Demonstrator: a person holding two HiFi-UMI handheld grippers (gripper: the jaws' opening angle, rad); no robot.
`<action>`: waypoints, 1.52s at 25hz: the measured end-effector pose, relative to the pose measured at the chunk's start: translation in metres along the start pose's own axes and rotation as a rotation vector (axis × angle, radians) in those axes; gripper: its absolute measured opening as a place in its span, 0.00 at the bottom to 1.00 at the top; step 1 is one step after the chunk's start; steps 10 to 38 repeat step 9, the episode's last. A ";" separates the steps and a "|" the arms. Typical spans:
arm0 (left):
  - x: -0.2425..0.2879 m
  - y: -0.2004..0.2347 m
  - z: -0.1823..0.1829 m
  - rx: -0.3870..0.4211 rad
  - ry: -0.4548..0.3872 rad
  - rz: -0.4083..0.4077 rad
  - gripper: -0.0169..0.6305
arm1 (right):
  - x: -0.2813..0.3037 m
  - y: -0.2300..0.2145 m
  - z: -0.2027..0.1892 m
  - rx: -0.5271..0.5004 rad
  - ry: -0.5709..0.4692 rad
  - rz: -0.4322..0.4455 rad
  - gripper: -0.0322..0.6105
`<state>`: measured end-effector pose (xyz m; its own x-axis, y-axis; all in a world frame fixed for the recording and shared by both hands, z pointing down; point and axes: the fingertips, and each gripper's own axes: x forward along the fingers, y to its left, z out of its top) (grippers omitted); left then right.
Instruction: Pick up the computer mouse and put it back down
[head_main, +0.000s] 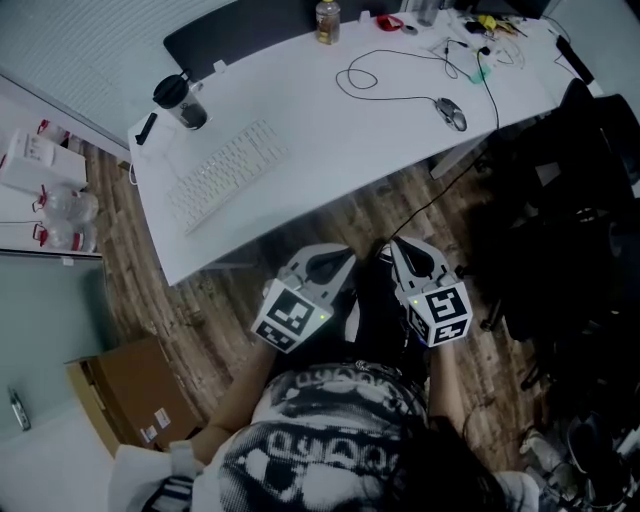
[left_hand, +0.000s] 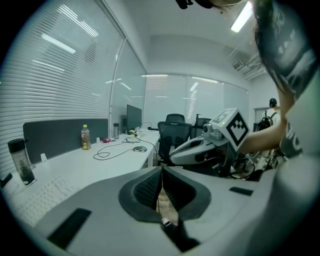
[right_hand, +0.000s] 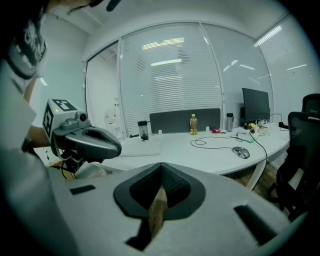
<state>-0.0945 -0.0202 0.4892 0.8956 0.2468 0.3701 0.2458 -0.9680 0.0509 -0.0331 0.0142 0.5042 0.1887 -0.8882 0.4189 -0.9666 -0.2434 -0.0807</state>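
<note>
Grey plastic left tool (head_main: 330, 262) and right tool (head_main: 408, 256) side by side, low over the wooden floor (head_main: 400, 200), short of the white counter (head_main: 330, 140). Jaws of both pressed together, nothing between them. Farther off, ahead and to the right: computer mouse (head_main: 451, 113) resting on the counter near its right edge, well apart from both tools, nearer the right one. Long axis slanted, cable (head_main: 390, 98) end turned away and leftward, rounded rear toward the near right edge.
</note>
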 end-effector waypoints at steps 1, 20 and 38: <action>0.001 0.000 0.000 0.001 0.001 -0.005 0.03 | 0.000 -0.001 0.000 0.001 0.002 -0.001 0.04; 0.010 -0.008 -0.004 0.017 0.017 -0.048 0.03 | -0.001 -0.011 0.001 -0.006 0.005 -0.010 0.04; 0.010 -0.008 -0.004 0.017 0.017 -0.048 0.03 | -0.001 -0.011 0.001 -0.006 0.005 -0.010 0.04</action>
